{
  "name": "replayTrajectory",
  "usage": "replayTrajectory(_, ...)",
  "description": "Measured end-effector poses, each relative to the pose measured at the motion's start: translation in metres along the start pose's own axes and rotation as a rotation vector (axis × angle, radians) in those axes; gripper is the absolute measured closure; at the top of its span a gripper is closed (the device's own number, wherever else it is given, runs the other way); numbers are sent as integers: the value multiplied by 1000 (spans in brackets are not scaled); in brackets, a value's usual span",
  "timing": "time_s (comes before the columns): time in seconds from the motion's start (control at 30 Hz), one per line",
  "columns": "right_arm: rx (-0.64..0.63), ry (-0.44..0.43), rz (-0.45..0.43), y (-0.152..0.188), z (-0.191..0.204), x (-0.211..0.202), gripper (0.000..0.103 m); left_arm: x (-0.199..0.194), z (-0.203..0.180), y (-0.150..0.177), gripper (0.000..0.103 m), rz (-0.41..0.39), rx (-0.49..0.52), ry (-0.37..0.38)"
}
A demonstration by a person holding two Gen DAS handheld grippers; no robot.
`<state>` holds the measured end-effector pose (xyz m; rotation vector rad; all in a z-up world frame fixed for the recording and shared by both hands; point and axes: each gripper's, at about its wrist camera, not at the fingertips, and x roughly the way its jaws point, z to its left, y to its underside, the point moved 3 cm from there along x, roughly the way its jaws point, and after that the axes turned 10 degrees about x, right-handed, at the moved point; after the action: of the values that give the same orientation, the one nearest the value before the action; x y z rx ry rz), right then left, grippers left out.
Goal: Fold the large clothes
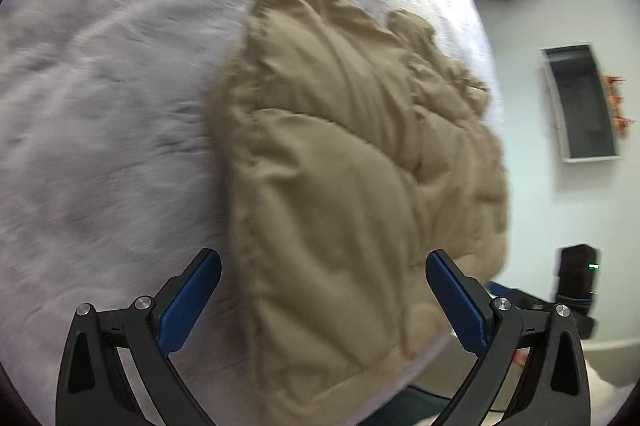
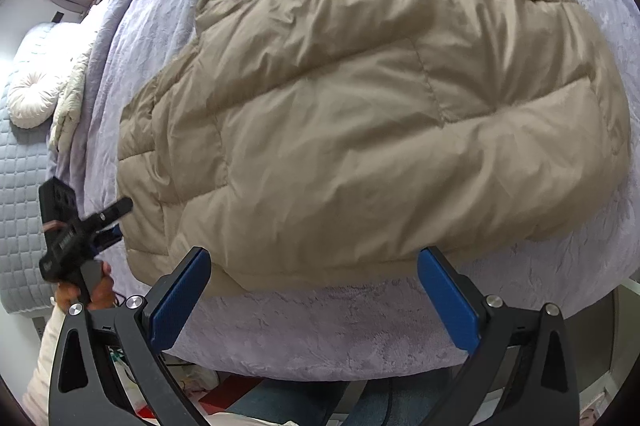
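Both grippers are standing open with nothing between the fingers: the right gripper (image 2: 314,286) is hanging over the near bed (image 2: 320,330) edge, and the left gripper (image 1: 322,290) is hovering over the jacket (image 2: 360,106). The tan, puffy, quilted jacket is lying spread and wrinkled on the lilac bed cover, reaching far. The left wrist view is blurring, so its seams and far edge are hard to make out.

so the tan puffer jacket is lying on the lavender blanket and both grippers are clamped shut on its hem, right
Not quite. The tan puffer jacket does lie on the lavender blanket, but neither gripper is clamped on it. The right wrist view shows the right gripper with jaws wide apart, empty; the left wrist view shows the left gripper open too.
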<state>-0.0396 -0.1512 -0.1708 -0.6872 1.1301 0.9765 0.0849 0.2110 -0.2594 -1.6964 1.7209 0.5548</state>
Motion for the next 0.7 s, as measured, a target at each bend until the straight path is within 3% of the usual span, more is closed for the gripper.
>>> replayTrajectory(0.1,-1,8,6,1,0,4,0,20,4,-7,0,59,10,80)
replayTrajectory(0.2,-5,13,9,1,0,7,0,45,9,-12,0,128,9,68)
replayTrajectory(0.33,-11,10,8,0,2,8,0,57,3,-18,2,132,31,76)
replayTrajectory(0.4,-16,4,0,-1,3,6,0,57,-2,-19,32,116,39,85)
replayTrajectory(0.43,-18,2,-6,-1,4,5,0,56,-4,-19,53,113,42,114)
replayTrajectory(0.47,-20,-1,-16,-2,5,3,0,54,-6,-20,63,101,38,142)
replayTrajectory(0.6,-33,7,-102,-13,7,-10,0,41,-16,-19,71,66,42,154)
replayTrajectory(0.67,-43,0,-165,-20,9,-19,13,36,-21,-18,71,60,43,145)
replayTrajectory(0.7,-59,-4,-191,-25,10,-21,45,34,-25,-18,71,57,46,135)
